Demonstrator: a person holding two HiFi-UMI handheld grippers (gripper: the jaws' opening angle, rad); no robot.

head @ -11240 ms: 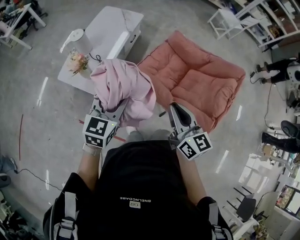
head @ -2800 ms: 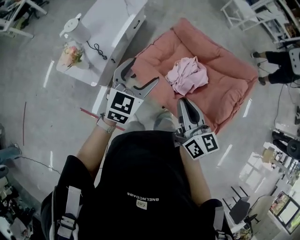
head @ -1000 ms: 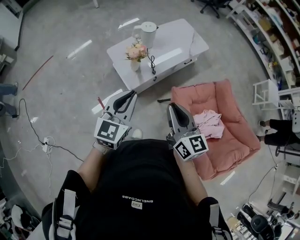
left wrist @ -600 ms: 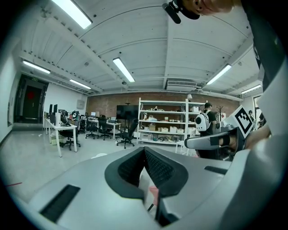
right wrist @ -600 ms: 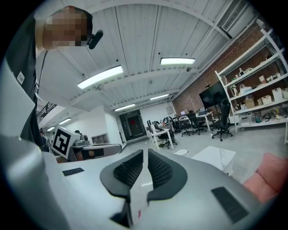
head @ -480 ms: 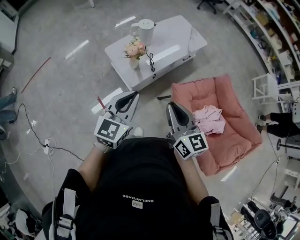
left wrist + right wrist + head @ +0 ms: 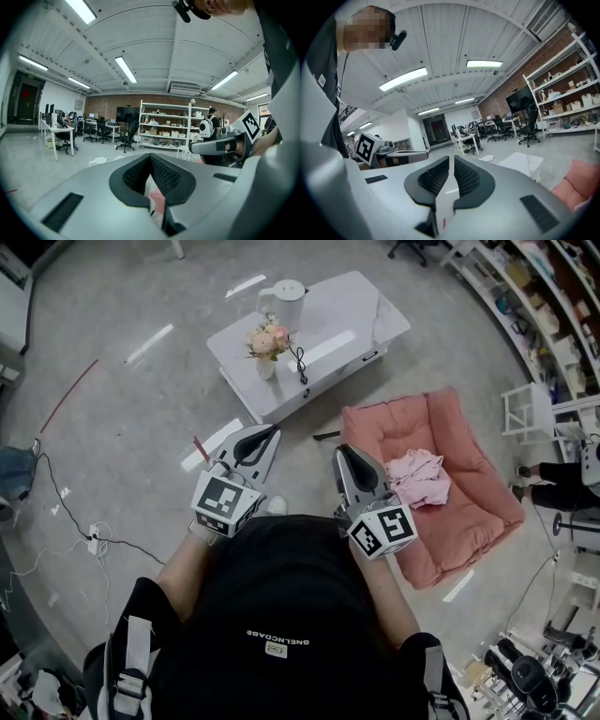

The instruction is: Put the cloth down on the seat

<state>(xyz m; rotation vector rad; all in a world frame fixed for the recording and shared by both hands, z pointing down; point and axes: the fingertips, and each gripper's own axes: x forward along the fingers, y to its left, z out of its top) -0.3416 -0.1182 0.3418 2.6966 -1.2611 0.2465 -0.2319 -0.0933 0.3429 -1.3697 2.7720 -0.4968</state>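
Lying on one pink seat [image 7: 472,518] — one cloth [image 7: 419,477]; two hand-held grippers [image 7: 266,432] [image 7: 344,452] closed.

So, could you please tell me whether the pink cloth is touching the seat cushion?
Touching. The head view shows the cloth lying crumpled directly on the pink seat.

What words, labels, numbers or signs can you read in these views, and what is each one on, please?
White print on the person's black shirt: upside down, too small to read reliably.
Square black-and-white marker cubes: patterns only, no letters.
Red panel in the dark far doorway: too blurred to read.
Nothing else is legible.
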